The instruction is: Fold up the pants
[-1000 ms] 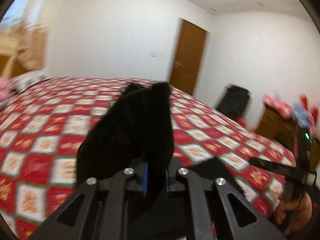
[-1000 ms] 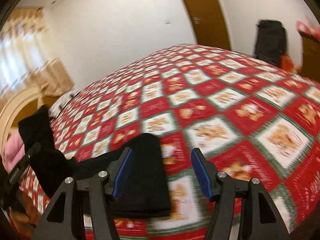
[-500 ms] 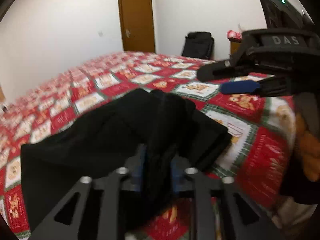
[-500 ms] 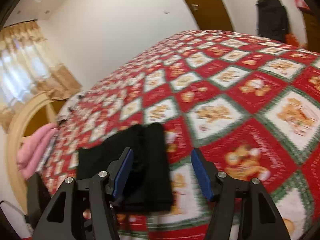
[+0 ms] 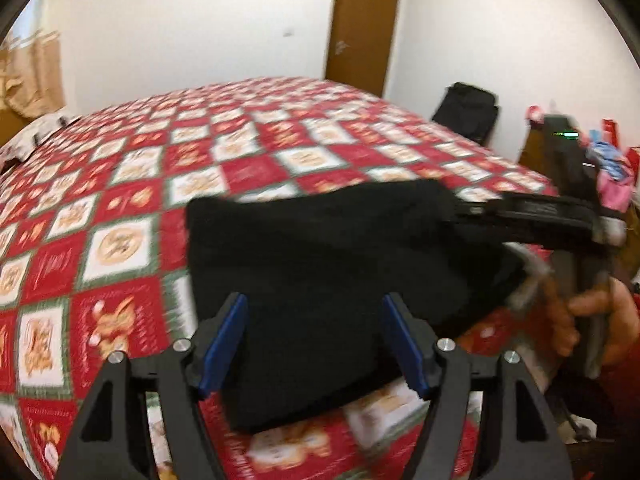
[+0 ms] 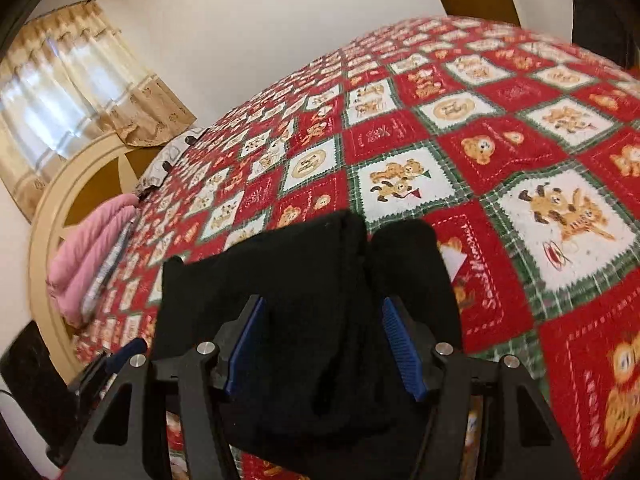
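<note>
Lying folded into a compact black bundle, the pants (image 5: 332, 276) rest on the bed (image 5: 132, 184), near its close edge, on a quilt of red, white and green squares printed with teddy bears. The left gripper (image 5: 314, 344) hovers just over the near side of the bundle with its blue-padded fingers (image 5: 224, 344) spread wide, holding nothing. Seen from the left wrist camera, the right gripper (image 5: 532, 216) reaches in from the right, its dark body at the bundle's far right corner, gripped by a hand (image 5: 600, 320) at the frame's edge; that view is blurred. From the right wrist camera, the right gripper (image 6: 320, 348) is likewise spread apart above the pants (image 6: 304, 304), which show two stacked folds side by side with a seam between them, and no cloth is pinched between its pads. A pink blanket (image 6: 88, 248) lies at the far left of the bed, near a curved wooden headboard (image 6: 52, 208). A brown door (image 5: 362, 28) stands in the white wall beyond.
</note>
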